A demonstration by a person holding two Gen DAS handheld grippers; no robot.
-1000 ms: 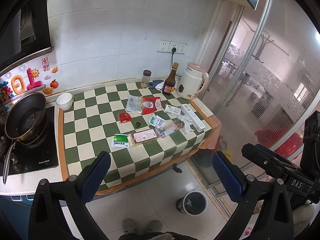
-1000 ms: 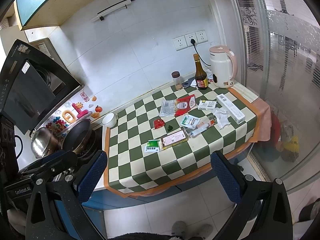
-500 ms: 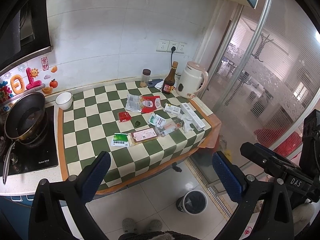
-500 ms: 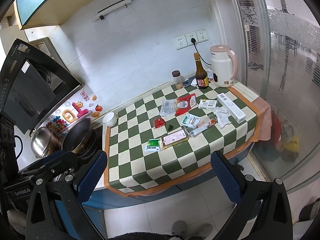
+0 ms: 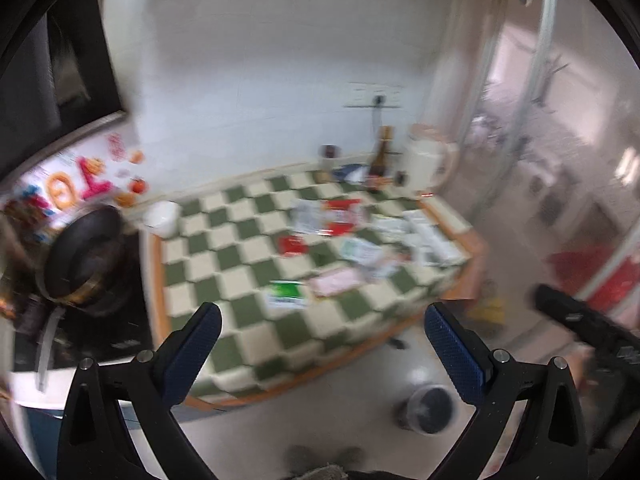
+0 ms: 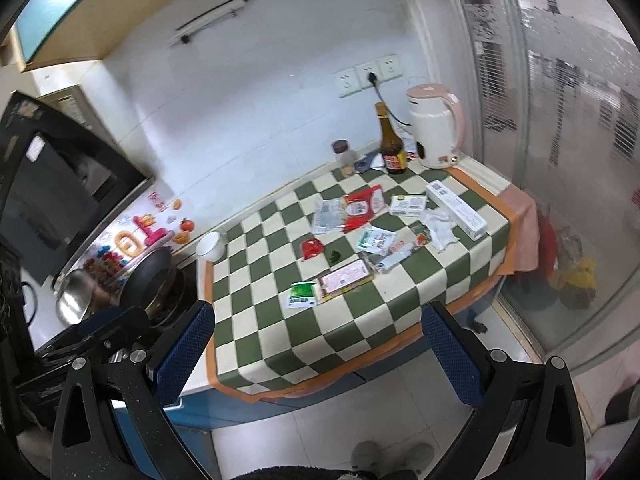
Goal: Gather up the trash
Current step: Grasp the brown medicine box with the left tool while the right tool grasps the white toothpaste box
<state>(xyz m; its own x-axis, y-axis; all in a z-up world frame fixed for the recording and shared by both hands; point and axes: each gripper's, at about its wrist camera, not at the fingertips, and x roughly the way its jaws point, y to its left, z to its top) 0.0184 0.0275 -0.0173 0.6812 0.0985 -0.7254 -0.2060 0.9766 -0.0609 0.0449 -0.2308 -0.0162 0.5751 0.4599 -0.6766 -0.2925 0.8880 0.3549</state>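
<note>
Blue-padded fingers of left gripper (image 5: 320, 334) and right gripper (image 6: 318, 330) wide apart, empty, above checkered counter (image 6: 280, 320).

Kettle (image 6: 436, 126), sauce bottle (image 6: 392, 144), probably wok (image 6: 150, 280).

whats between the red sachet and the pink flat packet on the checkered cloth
A small dark green scrap lies between the red sachet and the pink packet, clearest in the right wrist view.

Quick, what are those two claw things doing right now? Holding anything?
Left gripper: open, holding nothing.
Right gripper: open, holding nothing.
</note>
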